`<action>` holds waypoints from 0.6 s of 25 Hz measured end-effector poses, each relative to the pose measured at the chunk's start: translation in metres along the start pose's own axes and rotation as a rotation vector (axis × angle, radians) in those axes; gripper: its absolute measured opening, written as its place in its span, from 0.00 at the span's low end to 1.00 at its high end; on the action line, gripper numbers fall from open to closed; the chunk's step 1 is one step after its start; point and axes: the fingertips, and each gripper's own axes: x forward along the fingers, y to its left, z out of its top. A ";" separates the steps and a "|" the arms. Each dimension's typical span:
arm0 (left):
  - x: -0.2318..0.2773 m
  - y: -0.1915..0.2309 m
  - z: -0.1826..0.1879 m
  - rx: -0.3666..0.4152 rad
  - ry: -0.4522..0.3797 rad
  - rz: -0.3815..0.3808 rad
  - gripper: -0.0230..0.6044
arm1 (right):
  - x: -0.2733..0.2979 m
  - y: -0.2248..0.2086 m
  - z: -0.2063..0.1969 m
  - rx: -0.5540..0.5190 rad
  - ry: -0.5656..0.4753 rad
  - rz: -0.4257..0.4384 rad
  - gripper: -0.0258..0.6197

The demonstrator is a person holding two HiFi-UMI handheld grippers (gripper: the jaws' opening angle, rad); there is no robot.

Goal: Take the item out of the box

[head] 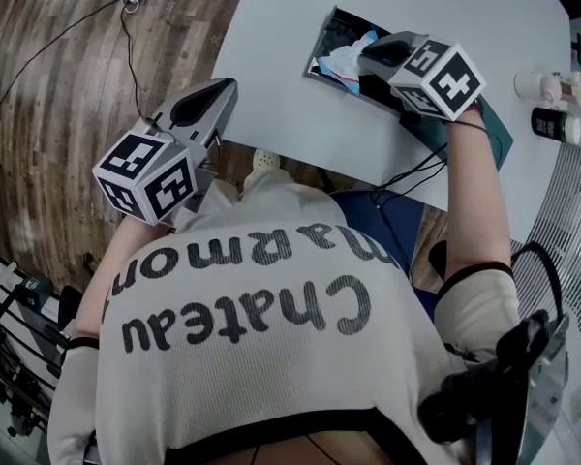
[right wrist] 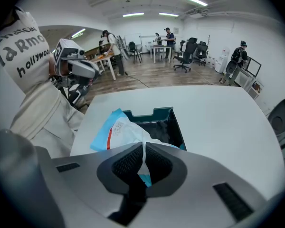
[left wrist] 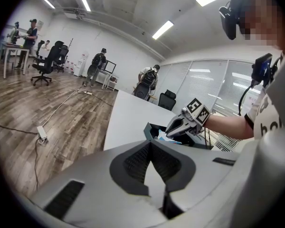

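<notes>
One packet, blue-and-white film, half inside the teal box at frame centre on the surface. Probably light, limp and slippery. Right tool is clamped on its edge; left tool is closed and empty.

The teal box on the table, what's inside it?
A blue-and-white packet sticks out of the box, pinched in the right tongs. The packet and shadow hide the box's bottom, so anything beneath can't be seen.
</notes>
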 end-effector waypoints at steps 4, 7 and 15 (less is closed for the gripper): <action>0.000 0.001 0.008 0.003 -0.024 0.015 0.06 | -0.001 0.000 0.000 0.039 0.008 -0.013 0.05; 0.000 0.001 0.014 -0.005 -0.045 0.026 0.06 | -0.001 0.000 0.001 0.070 0.007 -0.031 0.04; -0.006 0.004 0.029 -0.031 -0.081 0.056 0.06 | -0.007 -0.002 0.000 0.082 0.019 -0.110 0.04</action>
